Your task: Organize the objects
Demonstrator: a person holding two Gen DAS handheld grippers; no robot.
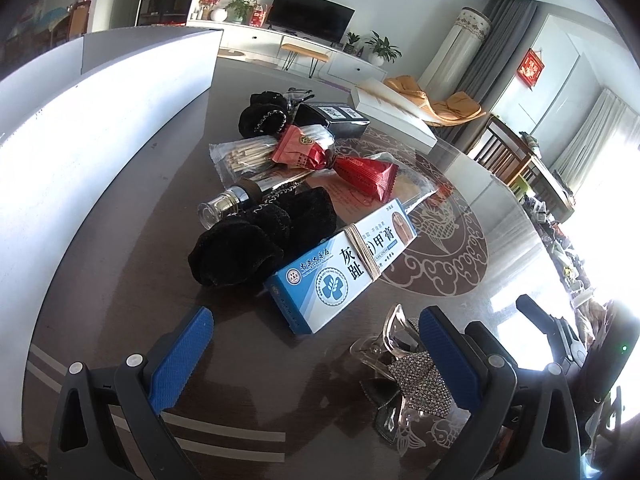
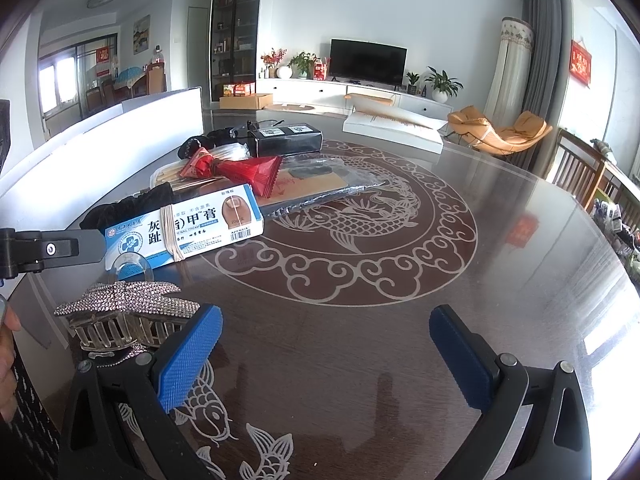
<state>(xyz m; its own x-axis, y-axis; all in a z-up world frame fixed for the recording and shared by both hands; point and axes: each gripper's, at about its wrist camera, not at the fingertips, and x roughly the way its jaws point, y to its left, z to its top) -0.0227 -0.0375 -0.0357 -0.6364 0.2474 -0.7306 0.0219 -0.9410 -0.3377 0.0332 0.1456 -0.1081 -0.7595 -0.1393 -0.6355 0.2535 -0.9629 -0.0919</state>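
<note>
rhinestone hair claw (image 2: 124, 312) just beside right gripper (image 2: 325, 344)

The right gripper (image 2: 326, 344), fingers (image 2: 188, 356) spread wide, hovers over the counter (image 2: 520, 280) just beside a rhinestone hair claw (image 2: 124, 312).

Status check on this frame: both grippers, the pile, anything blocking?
Left gripper and right gripper: jaws open, empty. Blue box and rhinestone hair clip nearest, untouched on table. Nothing blocking.
</note>
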